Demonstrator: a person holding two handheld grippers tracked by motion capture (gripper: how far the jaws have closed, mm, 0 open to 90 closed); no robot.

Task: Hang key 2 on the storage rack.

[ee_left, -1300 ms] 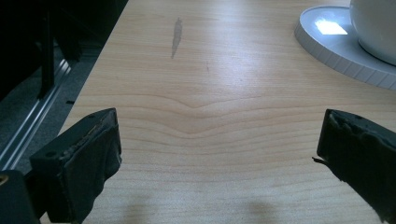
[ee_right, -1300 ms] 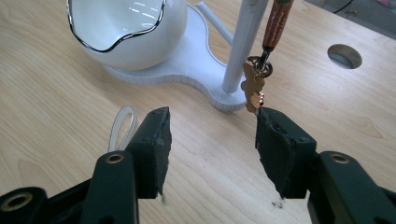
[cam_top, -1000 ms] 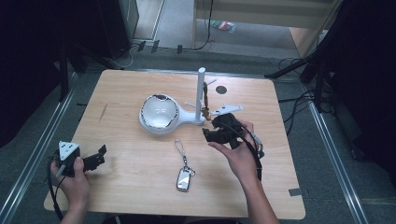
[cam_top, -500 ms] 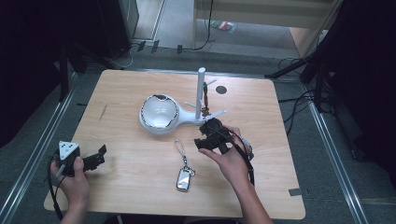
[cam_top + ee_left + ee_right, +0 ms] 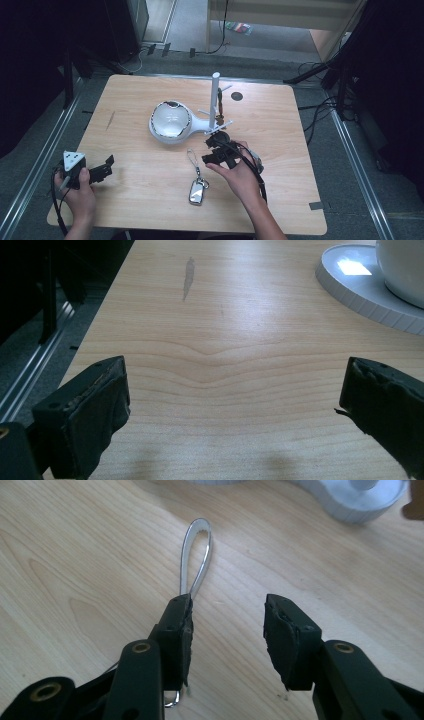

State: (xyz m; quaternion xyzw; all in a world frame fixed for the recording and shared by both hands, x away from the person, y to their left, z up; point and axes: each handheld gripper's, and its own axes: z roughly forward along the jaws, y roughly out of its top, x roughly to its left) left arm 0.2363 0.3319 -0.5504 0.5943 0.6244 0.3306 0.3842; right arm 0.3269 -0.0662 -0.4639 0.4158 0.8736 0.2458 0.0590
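- We see the car key fob (image 5: 197, 191) flat on the table (image 5: 130, 130), its metal loop (image 5: 196, 555) stretching away toward the white stand (image 5: 215, 107)
- The loop's long axis runs nearly along our right gripper (image 5: 227, 625); it lies just beside the near-side jaw, not between the two
- Those jaws have just been closing, stand partly open, and grip nothing
- Our left gripper (image 5: 235, 405) sits well apart, jaws wide and empty, so the right is nearer
- The stand's white bowl (image 5: 170, 120) looks empty
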